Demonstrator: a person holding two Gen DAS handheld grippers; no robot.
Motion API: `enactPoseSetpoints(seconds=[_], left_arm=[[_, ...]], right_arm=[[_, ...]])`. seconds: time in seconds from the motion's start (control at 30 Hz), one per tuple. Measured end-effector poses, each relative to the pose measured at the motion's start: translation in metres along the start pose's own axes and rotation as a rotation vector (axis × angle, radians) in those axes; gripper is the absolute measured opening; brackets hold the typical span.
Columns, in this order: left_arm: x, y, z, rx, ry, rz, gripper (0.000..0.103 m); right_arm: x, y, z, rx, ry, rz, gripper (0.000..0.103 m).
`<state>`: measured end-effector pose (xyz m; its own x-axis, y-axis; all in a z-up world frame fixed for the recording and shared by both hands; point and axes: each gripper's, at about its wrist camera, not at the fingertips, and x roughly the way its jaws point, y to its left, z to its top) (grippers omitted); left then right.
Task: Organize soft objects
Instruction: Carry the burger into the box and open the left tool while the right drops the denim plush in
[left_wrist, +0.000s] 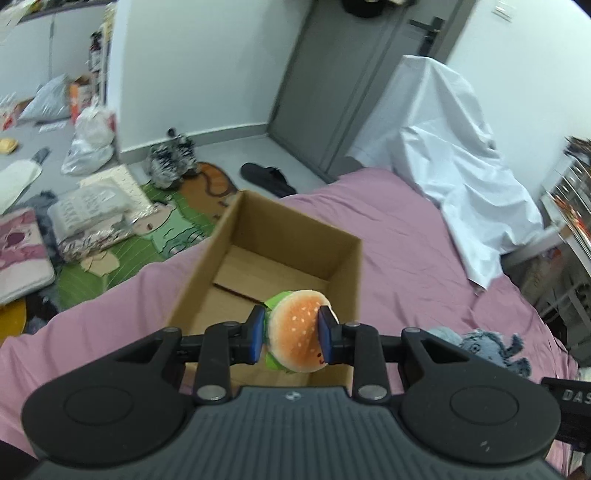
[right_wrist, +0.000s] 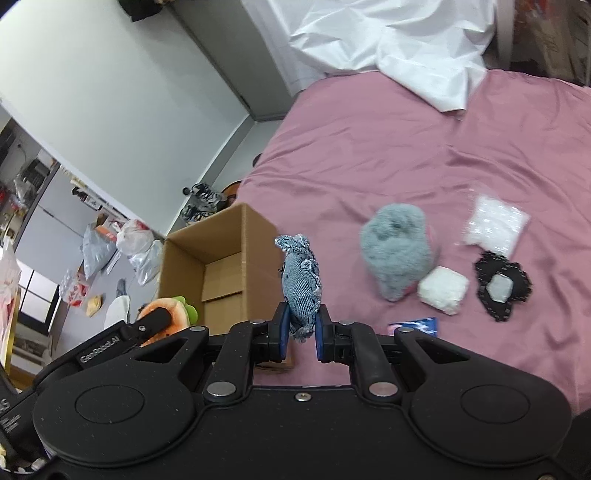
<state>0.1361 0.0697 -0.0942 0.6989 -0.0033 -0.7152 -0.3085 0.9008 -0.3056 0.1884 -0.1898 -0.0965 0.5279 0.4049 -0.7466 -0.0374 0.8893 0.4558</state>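
Observation:
In the left wrist view my left gripper (left_wrist: 291, 334) is shut on a plush burger (left_wrist: 295, 332), orange bun with green trim, held over the near end of an open cardboard box (left_wrist: 266, 229) on the pink bed. The box looks empty inside. In the right wrist view my right gripper (right_wrist: 300, 332) is shut on a blue denim fabric toy (right_wrist: 301, 284) that stands up from the pads, just right of the same box (right_wrist: 184, 254). The burger (right_wrist: 170, 314) and the left gripper show at the lower left there. The denim toy (left_wrist: 487, 347) also shows at the right of the left wrist view.
On the pink bedsheet (right_wrist: 369, 147) lie a grey fluffy item (right_wrist: 395, 251), a white pad (right_wrist: 443, 290), a clear packet (right_wrist: 495, 225), a black patch (right_wrist: 502, 286) and a small blue wrapper (right_wrist: 417, 326). White cloth (left_wrist: 461, 162) drapes at the bed's far end. Bags, shoes and mats clutter the floor at left.

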Motion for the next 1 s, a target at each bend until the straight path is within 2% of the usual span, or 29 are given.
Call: enactPoseSetpoints(seconds=[0.27,0.47,0.67,0.73,0.8,0.93,1.0], left_arm=[[0.01,0.034,0.006,-0.089,0.028,0.021,0.03],[0.015,0.051,0.009,-0.133,0.02,0.067,0.031],[0.019,0.059,0.012,-0.168,0.032,0.072,0.033],[0.018,0.062,0.013,-0.186,0.033,0.068,0.039],[0.017,0.064,0.013,-0.207,0.031,0.067,0.052],[0.014,0.062,0.014,-0.213,0.023,0.067,0.06],[0.012,0.059,0.013,-0.209,0.022,0.068,0.07]], right_arm=[[0.023,0.036,-0.002,-0.045,0.024,0.022,0.014],[0.042,0.062,-0.005,-0.059,0.055,0.038,0.014],[0.057,0.084,-0.006,-0.079,0.077,0.057,0.014],[0.06,0.088,-0.008,-0.083,0.082,0.057,0.015],[0.064,0.091,-0.008,-0.085,0.094,0.063,0.016],[0.067,0.098,-0.012,-0.108,0.11,0.077,0.016],[0.067,0.099,-0.013,-0.111,0.116,0.081,0.017]])
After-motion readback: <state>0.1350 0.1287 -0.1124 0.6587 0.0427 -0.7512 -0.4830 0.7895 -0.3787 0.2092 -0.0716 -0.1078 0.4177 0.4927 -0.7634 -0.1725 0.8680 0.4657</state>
